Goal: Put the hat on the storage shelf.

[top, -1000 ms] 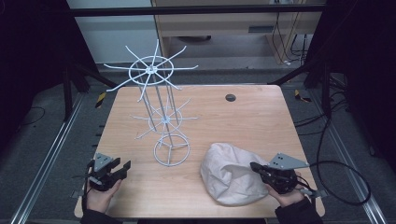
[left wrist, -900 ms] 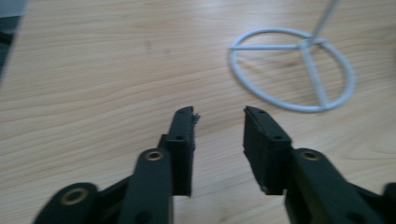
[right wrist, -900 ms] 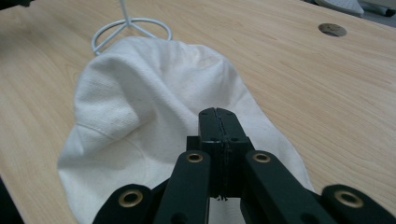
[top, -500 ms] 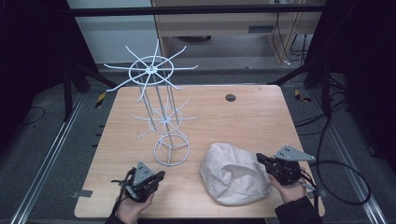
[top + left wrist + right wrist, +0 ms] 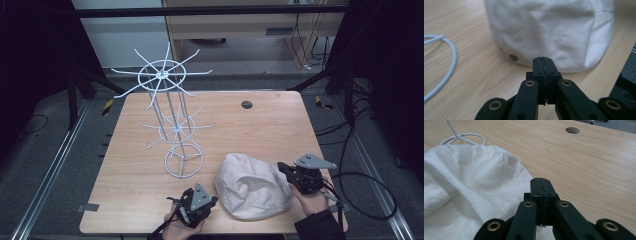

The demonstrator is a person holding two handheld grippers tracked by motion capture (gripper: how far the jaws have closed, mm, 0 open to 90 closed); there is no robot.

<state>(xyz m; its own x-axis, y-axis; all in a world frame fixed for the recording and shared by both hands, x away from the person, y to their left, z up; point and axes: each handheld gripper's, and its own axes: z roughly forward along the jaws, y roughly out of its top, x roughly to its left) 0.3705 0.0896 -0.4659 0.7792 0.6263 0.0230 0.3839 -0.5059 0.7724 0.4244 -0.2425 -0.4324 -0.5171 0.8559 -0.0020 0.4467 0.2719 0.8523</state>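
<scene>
While both jaws meet empty, left gripper (image 5: 214, 200) and right gripper (image 5: 281, 167) flank white hat (image 5: 252, 186), near table (image 5: 135, 175) edge

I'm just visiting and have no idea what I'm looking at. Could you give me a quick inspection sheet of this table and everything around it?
Surface: wooden table, with a round hole near its far edge.
Job's things: crumpled white cloth hat at the near edge; white wire rack standing upright with spokes at two levels and a ring base.
Clutter: nothing seen on the table.
Grippers: left gripper, jaws shut, empty, pointed at the hat; right gripper, jaws shut, empty, beside the hat's right side.
Cables: black cable trailing from the right gripper over the floor.
Surroundings: dark floor, metal rails along both sides, black frame legs, a grey tape piece by the near left corner.
</scene>
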